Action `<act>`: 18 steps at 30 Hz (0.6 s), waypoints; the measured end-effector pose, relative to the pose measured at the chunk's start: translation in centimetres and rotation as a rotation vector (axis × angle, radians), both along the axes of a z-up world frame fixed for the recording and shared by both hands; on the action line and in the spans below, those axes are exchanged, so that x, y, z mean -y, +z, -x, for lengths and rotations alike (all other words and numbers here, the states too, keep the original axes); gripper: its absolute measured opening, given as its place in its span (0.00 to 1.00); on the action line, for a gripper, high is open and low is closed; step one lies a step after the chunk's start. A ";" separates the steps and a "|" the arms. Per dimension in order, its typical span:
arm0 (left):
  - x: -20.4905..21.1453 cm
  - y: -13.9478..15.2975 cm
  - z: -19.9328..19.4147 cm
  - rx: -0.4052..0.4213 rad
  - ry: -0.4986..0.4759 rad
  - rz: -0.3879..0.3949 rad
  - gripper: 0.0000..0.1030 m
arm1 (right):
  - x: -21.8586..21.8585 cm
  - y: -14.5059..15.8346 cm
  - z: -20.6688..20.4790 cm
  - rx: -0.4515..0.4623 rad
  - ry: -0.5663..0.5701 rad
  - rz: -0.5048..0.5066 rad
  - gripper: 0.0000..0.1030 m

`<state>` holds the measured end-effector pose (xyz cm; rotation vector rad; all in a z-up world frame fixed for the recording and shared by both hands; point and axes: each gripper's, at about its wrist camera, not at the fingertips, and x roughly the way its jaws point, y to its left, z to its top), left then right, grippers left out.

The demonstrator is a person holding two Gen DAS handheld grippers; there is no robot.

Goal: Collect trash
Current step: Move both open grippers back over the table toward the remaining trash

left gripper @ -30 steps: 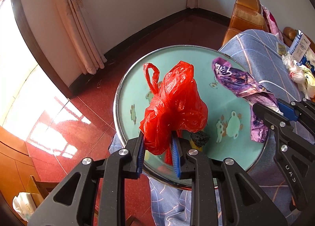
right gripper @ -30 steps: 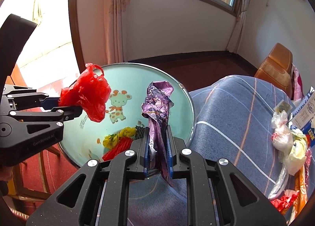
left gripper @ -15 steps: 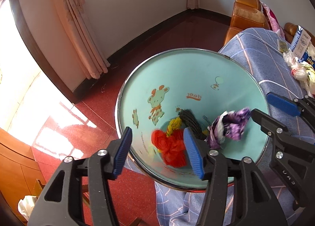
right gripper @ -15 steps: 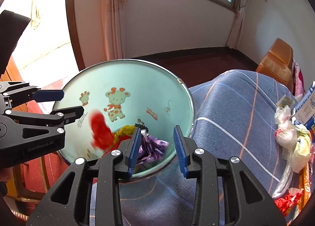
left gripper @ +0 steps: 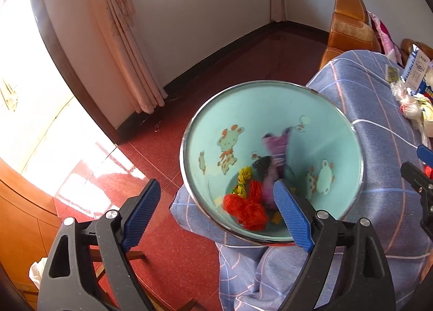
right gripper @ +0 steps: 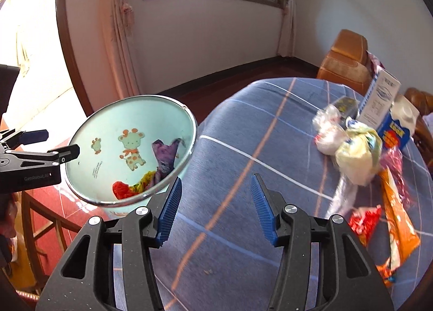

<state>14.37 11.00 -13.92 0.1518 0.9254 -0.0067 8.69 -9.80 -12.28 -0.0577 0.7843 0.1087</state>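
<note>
A teal bin (left gripper: 335,121) with cartoon animals stands at the edge of the blue checked table; it also shows in the right wrist view (right gripper: 113,110). Inside it lie a red plastic bag (left gripper: 247,209), a purple wrapper (left gripper: 274,154) and yellow scraps (left gripper: 243,179). My left gripper (left gripper: 216,216) is open and empty, above the bin's near rim. My right gripper (right gripper: 213,208) is open and empty over the tablecloth (right gripper: 257,148), right of the bin. More trash lies at the table's right: a pale yellow bag (right gripper: 357,156), an orange wrapper (right gripper: 397,227), a red wrapper (right gripper: 364,223) and a white bag (right gripper: 328,132).
A blue and white carton (right gripper: 387,110) stands behind the trash pile. An orange-brown armchair (right gripper: 343,59) is at the table's far side. The red tiled floor (left gripper: 113,170) lies left of the bin, with curtains (left gripper: 121,48) by the wall.
Both grippers opened and dropped the red bag and purple wrapper into the bin. The right gripper then swung right, toward the trash pile on the table.
</note>
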 end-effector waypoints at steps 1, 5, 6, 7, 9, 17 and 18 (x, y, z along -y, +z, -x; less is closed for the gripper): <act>0.5 0.2 0.3 0.006 -0.011 -0.002 0.82 | 0.2 0.0 0.4 0.000 -0.001 0.002 0.51; 2.1 0.5 1.1 0.017 -0.055 -0.008 0.82 | 1.4 -0.2 2.2 0.002 -0.022 0.016 0.51; 2.7 0.6 1.3 0.015 -0.066 -0.010 0.82 | 1.9 -0.2 2.7 0.000 -0.035 0.015 0.51; 3.1 0.5 1.5 0.013 -0.076 -0.010 0.83 | 2.4 -0.3 3.1 0.001 -0.046 0.015 0.51; 4.0 0.4 1.7 0.009 -0.096 -0.010 0.83 | 3.3 -0.2 3.8 0.003 -0.069 0.018 0.51; 8.3 0.1 3.4 -0.002 -0.200 -0.018 0.83 | 7.6 -0.4 7.2 0.004 -0.163 0.012 0.47; 8.8 0.1 3.5 0.000 -0.212 -0.018 0.83 | 8.2 -0.4 7.8 0.004 -0.177 0.016 0.47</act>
